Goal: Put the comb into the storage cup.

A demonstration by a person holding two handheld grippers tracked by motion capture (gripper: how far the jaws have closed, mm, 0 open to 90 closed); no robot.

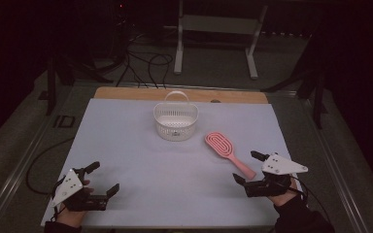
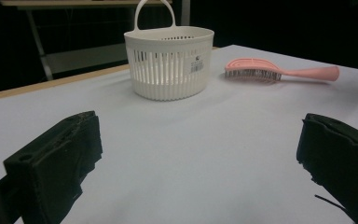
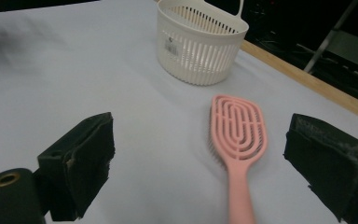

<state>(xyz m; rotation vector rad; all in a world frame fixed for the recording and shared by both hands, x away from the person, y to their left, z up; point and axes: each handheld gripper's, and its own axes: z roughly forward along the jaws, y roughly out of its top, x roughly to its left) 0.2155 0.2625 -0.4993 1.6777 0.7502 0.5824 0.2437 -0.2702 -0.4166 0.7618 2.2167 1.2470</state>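
Your right hand-held gripper [image 3: 196, 163] gaped wide beside the pink brush [image 3: 237, 140]; light, rigid, best taken at its handle.

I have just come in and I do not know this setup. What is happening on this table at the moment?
A person sits at the table with a gripper in each hand. Both the left gripper and the right gripper are open and hold nothing. A pink hairbrush lies flat on the table, bristles down, its handle pointing toward the right gripper, which is close to it but not touching. A white slotted basket stands upright farther back. Nothing seems picked up yet; the brush may be grasped next.
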